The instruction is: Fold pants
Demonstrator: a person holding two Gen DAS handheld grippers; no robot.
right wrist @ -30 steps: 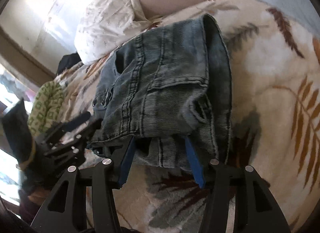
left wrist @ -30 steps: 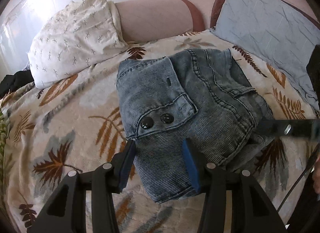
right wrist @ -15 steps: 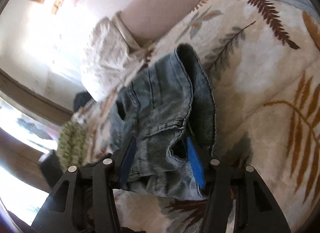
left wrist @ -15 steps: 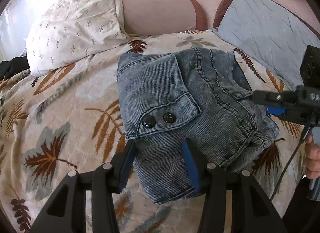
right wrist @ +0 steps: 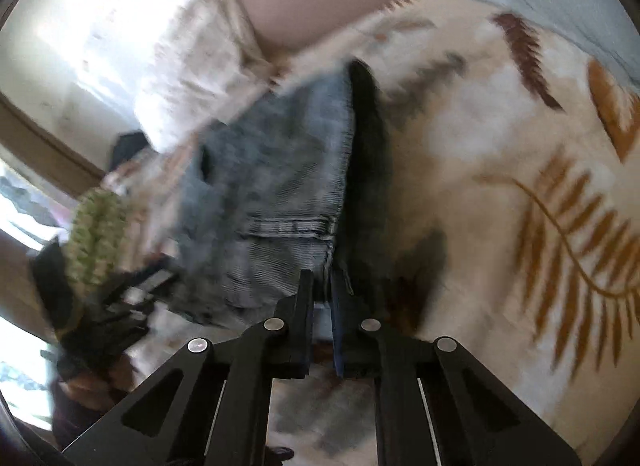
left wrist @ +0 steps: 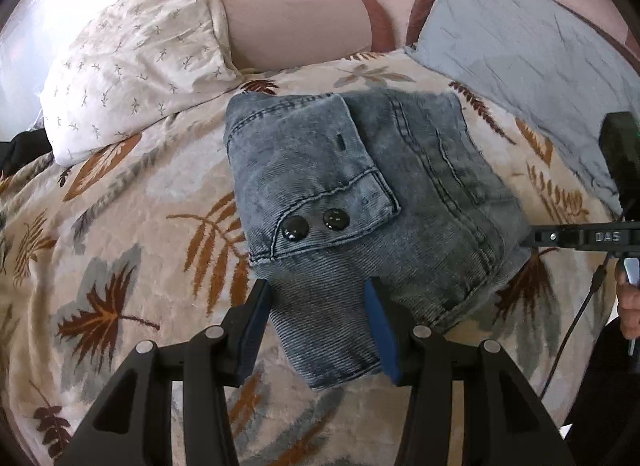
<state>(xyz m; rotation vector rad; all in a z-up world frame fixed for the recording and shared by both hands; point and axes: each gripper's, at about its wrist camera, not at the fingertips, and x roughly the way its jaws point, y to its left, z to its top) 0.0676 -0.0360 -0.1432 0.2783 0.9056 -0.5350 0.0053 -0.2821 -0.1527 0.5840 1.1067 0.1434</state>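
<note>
Washed blue denim pants (left wrist: 360, 201) lie folded into a thick bundle on a leaf-print blanket (left wrist: 120, 258), two black buttons facing up. My left gripper (left wrist: 318, 314) is open, its jaws astride the bundle's near corner. My right gripper (right wrist: 322, 298) has its jaws nearly together, pinching the near edge of the pants (right wrist: 272, 201); that view is blurred. The right gripper also shows in the left wrist view (left wrist: 532, 238), touching the bundle's right edge.
A white patterned pillow (left wrist: 132, 69) and a pink bolster (left wrist: 296, 21) lie at the back, a pale blue pillow (left wrist: 528, 45) at the back right. A green knitted item (right wrist: 96, 234) sits at the bed's left side.
The right gripper's jaws have closed from wide open to nearly together at the pants' edge, and it has moved in fast. The left gripper has stayed open over the near corner.
</note>
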